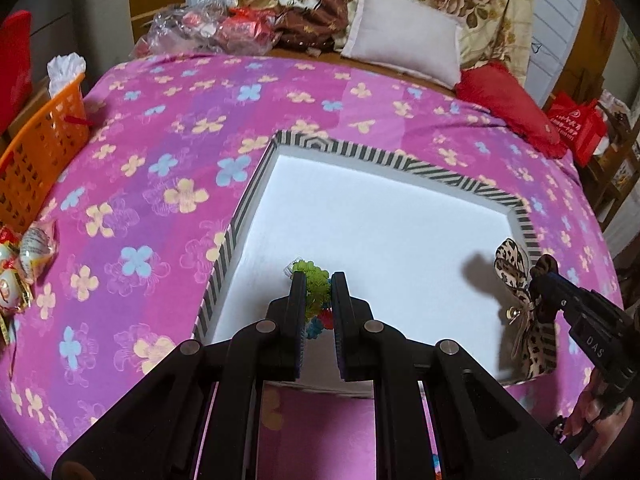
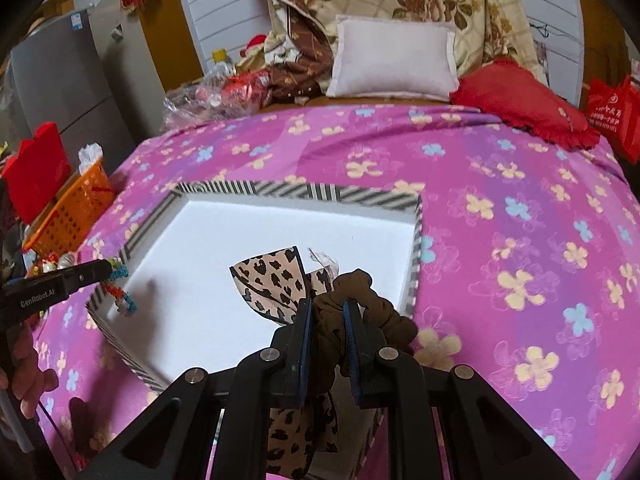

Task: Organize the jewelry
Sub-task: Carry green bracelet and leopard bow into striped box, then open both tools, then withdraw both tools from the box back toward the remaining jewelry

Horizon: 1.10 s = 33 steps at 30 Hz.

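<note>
A shallow box with a striped rim (image 1: 420, 166) (image 2: 320, 192) and a bare white floor lies on the pink flowered bedspread. My left gripper (image 1: 318, 280) (image 2: 110, 270) is shut on a fuzzy multicoloured bracelet (image 1: 316, 292) (image 2: 120, 292), green, red and blue, which hangs over the box's near left part. My right gripper (image 2: 328, 304) (image 1: 540, 278) is shut on a brown scrunchie with a leopard-print bow (image 2: 276, 280) (image 1: 516, 268). The bow hangs over the box's right side, its ribbon tails drooping below the fingers.
An orange basket (image 1: 36, 152) (image 2: 76, 212) with white tissue stands at the bed's left edge, with wrapped items (image 1: 24, 256) beside it. A white pillow (image 1: 404, 36), a red cushion (image 1: 508, 104), plastic bags and blankets lie at the far end. A hand (image 2: 24, 364) holds the left gripper.
</note>
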### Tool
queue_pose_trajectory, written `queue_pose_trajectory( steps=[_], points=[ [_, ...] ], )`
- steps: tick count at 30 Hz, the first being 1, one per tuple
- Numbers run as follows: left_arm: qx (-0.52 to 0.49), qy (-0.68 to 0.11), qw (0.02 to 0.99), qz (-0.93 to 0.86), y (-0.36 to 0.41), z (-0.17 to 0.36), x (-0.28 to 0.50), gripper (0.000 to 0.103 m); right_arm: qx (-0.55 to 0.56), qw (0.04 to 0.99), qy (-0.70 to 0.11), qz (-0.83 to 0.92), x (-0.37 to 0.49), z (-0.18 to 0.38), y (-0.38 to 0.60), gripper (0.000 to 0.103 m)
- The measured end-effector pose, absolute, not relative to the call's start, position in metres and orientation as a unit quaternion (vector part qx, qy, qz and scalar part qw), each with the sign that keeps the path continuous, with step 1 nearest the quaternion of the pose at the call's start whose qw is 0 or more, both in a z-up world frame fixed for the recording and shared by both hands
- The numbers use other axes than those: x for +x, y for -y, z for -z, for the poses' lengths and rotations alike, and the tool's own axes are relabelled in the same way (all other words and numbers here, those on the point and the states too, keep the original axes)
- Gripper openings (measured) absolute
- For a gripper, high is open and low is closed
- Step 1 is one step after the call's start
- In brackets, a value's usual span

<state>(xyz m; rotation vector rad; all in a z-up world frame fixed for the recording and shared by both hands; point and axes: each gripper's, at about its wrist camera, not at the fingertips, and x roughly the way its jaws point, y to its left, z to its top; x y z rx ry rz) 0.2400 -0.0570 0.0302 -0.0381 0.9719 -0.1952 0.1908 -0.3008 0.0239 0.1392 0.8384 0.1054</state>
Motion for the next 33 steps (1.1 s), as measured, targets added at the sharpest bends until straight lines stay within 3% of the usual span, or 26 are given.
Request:
queue_pose_trajectory(
  steps=[9,11,12,15,17,21,24,33],
  points=[
    [-0.015,-0.482,0.873,0.072,0.052,-0.006,0.249,0.011,0.066,0.904,-0.419,-0.043,0.194,-0.007,0.299,0.015],
    [-0.017,-0.483,0.873,0.065,0.049,-0.004,0.248,0.011,0.072,0.904,-0.42,-0.044,0.192,-0.007,0.301,0.027],
    [-0.017,-0.483,0.873,0.062,0.048,-0.003,0.248,0.011,0.078,0.904,-0.418,-0.049,0.189,-0.008,0.301,0.039],
    [-0.011,-0.481,0.875,0.051,0.047,-0.002,0.246,0.023,0.081,0.906,-0.411,-0.058,0.182,-0.013,0.297,0.044],
    [-0.013,-0.477,0.877,0.05,0.046,-0.003,0.244,0.037,0.066,0.908,-0.409,-0.053,0.178,-0.015,0.293,0.044],
    [-0.008,-0.471,0.881,0.049,0.047,-0.009,0.237,0.04,0.073,0.909,-0.406,-0.054,0.168,-0.02,0.293,0.047],
    [-0.007,-0.463,0.885,0.051,0.047,-0.014,0.229,0.054,0.081,0.911,-0.401,-0.053,0.16,-0.024,0.295,0.053],
    [0.007,-0.441,0.896,0.057,0.048,-0.036,0.193,0.055,0.083,0.92,-0.378,-0.059,0.128,-0.047,0.289,0.062]
  ],
)
